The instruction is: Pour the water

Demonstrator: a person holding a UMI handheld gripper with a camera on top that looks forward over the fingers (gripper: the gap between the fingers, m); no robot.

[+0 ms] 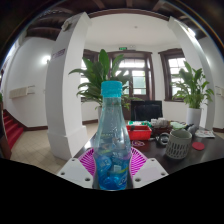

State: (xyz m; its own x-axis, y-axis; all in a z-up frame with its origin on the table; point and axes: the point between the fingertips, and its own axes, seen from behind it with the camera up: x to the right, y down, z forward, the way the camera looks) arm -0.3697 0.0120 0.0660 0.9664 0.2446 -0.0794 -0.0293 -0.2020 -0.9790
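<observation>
The jaws were closed on a clear plastic water bottle (pixel 113 140), their pink pads (pixel 92 160) pressed against its lower body from both sides, so the gripper (pixel 112 168) had the bottle firmly in its hold. The grip sat low on the bottle, well under the shoulder, which probably kept the neck and cap free for tipping later. The bottle stood upright between the jaws, not yet tilted, so pouring looked not to have begun. It was see-through with ribbed, moulded sides, a blue tint toward the base and a light blue cap (pixel 112 89) still screwed on; how much water it held could not be told.

Beyond the bottle, to one side, a dark tabletop (pixel 205 152) carried a grey ribbed cup-like holder (pixel 179 144) and a red item (pixel 139 131) further back. A white pillar (pixel 68 85) rose just beside the bottle, with leafy potted plants (pixel 100 75) and windows (pixel 131 75) behind it. Whether the grey holder was the vessel to pour into could not be said.
</observation>
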